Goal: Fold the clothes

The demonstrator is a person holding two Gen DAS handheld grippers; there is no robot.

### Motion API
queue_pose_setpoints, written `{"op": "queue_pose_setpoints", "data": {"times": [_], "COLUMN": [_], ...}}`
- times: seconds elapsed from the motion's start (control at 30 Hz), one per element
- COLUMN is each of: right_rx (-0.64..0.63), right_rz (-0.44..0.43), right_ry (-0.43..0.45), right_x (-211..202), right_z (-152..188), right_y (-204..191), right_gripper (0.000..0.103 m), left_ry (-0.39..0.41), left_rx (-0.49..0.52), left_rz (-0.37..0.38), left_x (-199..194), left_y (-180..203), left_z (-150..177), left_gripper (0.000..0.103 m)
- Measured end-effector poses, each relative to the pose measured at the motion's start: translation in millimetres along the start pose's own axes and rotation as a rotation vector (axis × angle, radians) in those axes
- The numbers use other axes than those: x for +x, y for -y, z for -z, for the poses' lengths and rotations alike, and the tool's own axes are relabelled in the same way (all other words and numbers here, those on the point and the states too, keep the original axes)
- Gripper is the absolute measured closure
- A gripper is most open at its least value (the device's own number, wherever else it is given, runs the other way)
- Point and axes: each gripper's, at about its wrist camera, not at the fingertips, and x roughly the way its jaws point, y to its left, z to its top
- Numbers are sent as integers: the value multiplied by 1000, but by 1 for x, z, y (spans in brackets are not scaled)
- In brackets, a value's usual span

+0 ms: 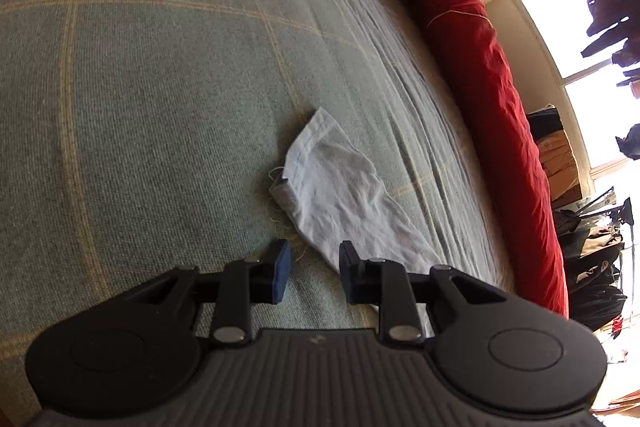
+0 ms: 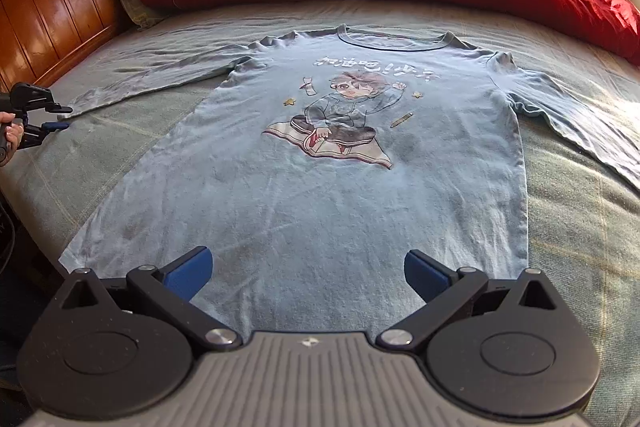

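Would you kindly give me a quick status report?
Left tongs open at sleeve cuff. Right tongs open over shirt hem. Shirt flat, unfolded.

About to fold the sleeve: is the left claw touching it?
Cannot tell. Left wrist view: the sleeve reaches between the open pads of the left claw; contact unclear.

Black linkage grippers [image 2: 308, 269], blue-padded jaws, ribbed grey bodies

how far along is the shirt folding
Done: the blue shirt lies spread flat, print up, on the bed. In hand: the left gripper is at the sleeve cuff, nothing between its fingers yet. Left: every fold; right gripper open above the hem.
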Motion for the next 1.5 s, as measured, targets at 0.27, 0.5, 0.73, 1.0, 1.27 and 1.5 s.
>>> {"op": "queue_pose_setpoints", "data": {"times": [0.27, 0.5, 0.73, 1.0, 1.27, 1.5], "right_rx": [1, -5, -16, -23, -11, 0], "right_rz": [9, 39, 44, 50, 54, 47], "right_ry": [-15, -32, -38, -38, -35, -43], "right_x": [10, 17, 20, 19, 16, 18], "right_z": [-4, -3, -5, -5, -4, -3], "right_y": [0, 4, 1, -4, -3, 0], "right_gripper": [0, 0, 0, 0, 0, 0], "left_ry": [51, 109, 110, 105, 124, 143], "left_rx": [-33, -36, -88, -27, 76, 69], "left_rz": [18, 27, 78, 96, 27, -35], "left_x": [17, 9, 26, 31, 29, 21], "left_y": [1, -5, -5, 8, 19, 8], "left_z": [-9, -13, -22, -30, -27, -18], "left_gripper": [79, 77, 68, 36, 67, 96]}}
